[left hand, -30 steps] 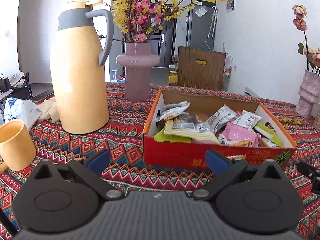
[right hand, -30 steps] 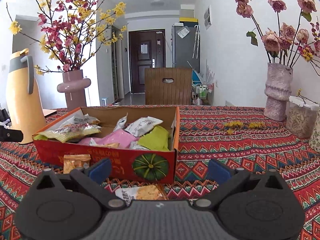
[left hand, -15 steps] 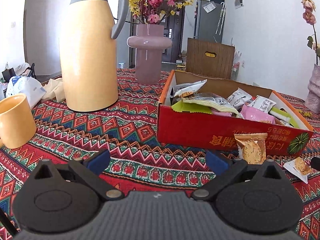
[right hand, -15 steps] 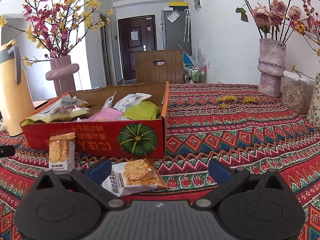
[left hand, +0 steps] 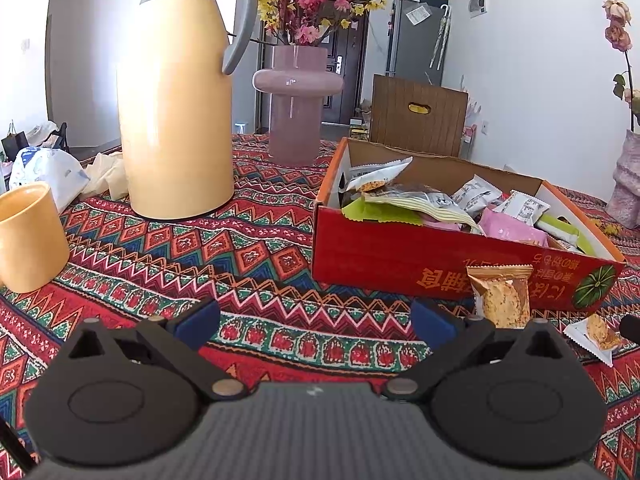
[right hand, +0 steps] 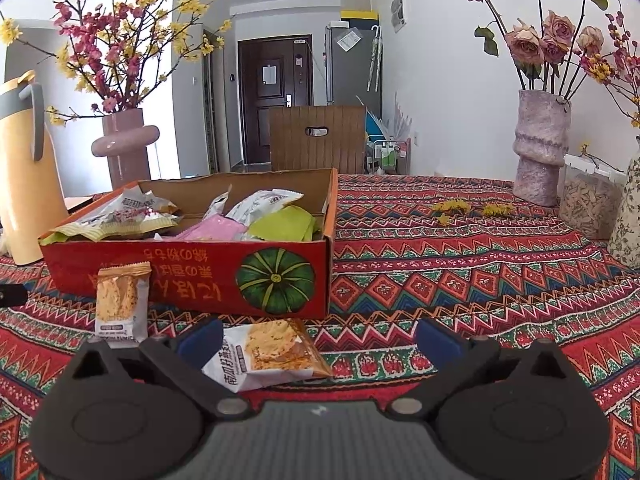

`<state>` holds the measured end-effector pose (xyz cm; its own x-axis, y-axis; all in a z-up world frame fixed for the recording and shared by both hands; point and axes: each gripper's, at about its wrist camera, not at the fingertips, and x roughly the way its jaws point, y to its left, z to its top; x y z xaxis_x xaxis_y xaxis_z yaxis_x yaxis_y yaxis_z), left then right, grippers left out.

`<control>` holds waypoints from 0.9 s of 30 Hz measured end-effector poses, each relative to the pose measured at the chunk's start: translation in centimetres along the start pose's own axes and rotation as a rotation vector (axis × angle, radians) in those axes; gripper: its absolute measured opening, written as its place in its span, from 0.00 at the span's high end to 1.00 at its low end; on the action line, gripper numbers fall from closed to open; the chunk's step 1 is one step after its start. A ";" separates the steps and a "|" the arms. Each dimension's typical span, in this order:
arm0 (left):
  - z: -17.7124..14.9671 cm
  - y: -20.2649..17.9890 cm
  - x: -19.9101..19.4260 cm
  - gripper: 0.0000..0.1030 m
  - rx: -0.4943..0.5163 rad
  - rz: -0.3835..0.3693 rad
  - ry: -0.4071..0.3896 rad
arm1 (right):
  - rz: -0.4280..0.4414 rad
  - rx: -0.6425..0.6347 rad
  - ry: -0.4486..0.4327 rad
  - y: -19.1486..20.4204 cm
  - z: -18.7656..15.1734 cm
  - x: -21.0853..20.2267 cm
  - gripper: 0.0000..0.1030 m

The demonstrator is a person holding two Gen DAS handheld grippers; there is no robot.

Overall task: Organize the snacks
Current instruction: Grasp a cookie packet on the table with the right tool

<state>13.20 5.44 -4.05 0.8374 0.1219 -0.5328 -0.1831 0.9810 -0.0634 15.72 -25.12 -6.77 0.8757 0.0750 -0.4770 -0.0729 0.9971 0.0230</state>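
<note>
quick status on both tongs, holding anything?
Left tongs: open, empty, over the tablecloth.
Right tongs: open, holding nothing; a cracker packet lies between the fingers.

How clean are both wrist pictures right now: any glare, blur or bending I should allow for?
Left wrist view: sharp; window glare streaks the yellow jug and pink vase; fisheye bends the red box edge. Right wrist view: sharp, evenly lit; the flat snack packet between the right claw tips reads clearly; corners vignette dark.
</note>
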 end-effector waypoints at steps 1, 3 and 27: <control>0.0 0.0 0.0 0.00 0.001 0.001 0.001 | 0.003 -0.005 -0.003 0.1 0.0 -0.1 0.00; 0.0 0.0 0.0 0.00 0.003 0.001 0.002 | 0.002 -0.018 -0.002 0.3 0.0 -0.1 0.00; 0.1 0.5 -0.1 0.00 -0.020 -0.003 0.004 | 0.041 -0.077 0.124 0.5 1.1 1.9 0.00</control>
<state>13.09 5.90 -3.99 0.8357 0.1185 -0.5362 -0.1910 0.9782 -0.0814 17.91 -24.50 -6.72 0.8057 0.1083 -0.5824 -0.1476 0.9888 -0.0204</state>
